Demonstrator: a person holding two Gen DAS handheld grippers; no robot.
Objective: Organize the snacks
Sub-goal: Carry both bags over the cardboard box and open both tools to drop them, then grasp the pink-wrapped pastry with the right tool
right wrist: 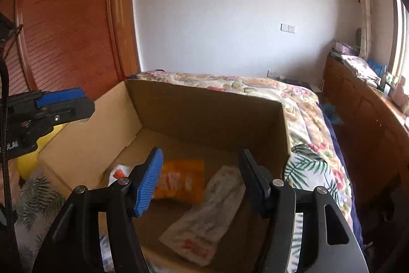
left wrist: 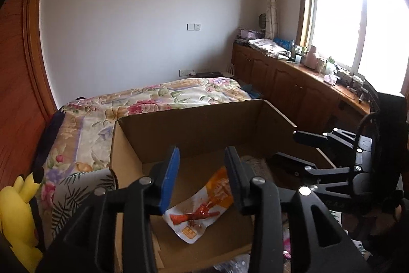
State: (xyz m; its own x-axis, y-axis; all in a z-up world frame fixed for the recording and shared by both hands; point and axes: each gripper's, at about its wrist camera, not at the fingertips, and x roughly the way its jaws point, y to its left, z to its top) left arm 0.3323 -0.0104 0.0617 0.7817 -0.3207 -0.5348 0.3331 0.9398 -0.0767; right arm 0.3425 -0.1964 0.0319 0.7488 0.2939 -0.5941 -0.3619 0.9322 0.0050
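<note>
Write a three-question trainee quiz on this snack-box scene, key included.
1. True or false: the left tongs are shut on a packet.
2. Which packet lies in the cardboard box nearest the right tongs? A) the pale packet B) a green packet C) a blue packet
3. Fill in: the box rests on a ____ bedspread.

Key: 1 false, both tongs are open and empty; 2 A, beside the orange packet; 3 floral.

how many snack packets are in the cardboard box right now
2 clearly. An orange-and-white snack packet lies on the floor of the brown cardboard box toward its left side, and a pale whitish packet with red print lies beside it on the right. The gripper fingers may hide others.
</note>
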